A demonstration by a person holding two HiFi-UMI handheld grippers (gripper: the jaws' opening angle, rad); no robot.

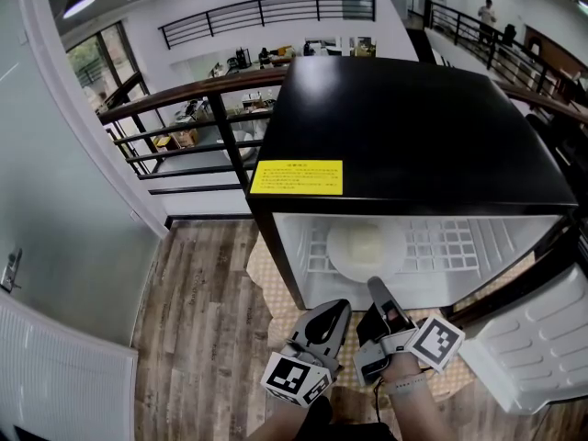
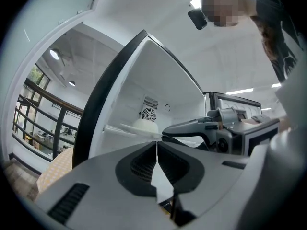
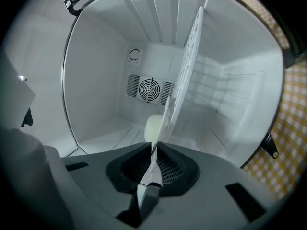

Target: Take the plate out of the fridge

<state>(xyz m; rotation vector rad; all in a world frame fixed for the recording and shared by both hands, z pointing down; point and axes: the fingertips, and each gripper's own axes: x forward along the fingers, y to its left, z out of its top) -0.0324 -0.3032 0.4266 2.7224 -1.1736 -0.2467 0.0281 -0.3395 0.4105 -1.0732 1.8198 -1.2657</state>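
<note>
A black mini fridge (image 1: 404, 127) stands open, its white inside lit. A pale round plate (image 1: 366, 249) lies on the wire shelf (image 1: 441, 246) toward its left half. My right gripper (image 1: 377, 288) reaches in from the front and is shut on the plate's near rim. In the right gripper view the plate (image 3: 153, 127) runs edge-on into the shut right gripper (image 3: 153, 150), beside the shelf (image 3: 187, 71). My left gripper (image 1: 340, 309) hangs just outside the fridge opening, shut and holding nothing. The left gripper view shows the plate (image 2: 141, 127) pinched by the right gripper (image 2: 164, 134) beyond the shut left gripper (image 2: 157, 143).
The fridge door (image 1: 542, 347) swings open at the lower right. A yellow label (image 1: 296, 177) sits on the fridge top's front edge. A checkered mat (image 1: 276, 283) lies under the fridge on wood floor. A railing (image 1: 184, 108) runs behind; a pale wall (image 1: 64, 246) stands left.
</note>
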